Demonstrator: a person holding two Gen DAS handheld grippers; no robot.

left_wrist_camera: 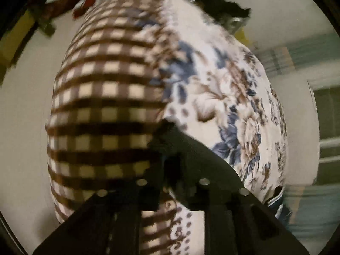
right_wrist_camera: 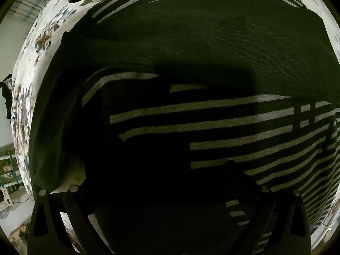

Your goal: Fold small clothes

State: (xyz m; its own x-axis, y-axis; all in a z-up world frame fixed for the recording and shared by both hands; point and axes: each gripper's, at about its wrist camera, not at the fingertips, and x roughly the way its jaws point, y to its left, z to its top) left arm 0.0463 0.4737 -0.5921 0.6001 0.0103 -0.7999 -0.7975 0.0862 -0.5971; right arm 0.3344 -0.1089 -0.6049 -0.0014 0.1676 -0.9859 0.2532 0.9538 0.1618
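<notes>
A dark garment with grey stripes lies spread on the floral cover and fills the right wrist view. My right gripper points straight down over its shadowed near part, jaws wide apart, nothing pinched between them. The left wrist view is blurred and shows no garment. In it, my left gripper hovers over the seam where the brown checked cloth meets the floral cloth. Its dark fingers stand a little apart, and I see nothing between them.
A heap of dark clothes lies at the far end of the covered surface, with red and white items on the pale floor to its left. A green rack stands beyond the cover's left edge.
</notes>
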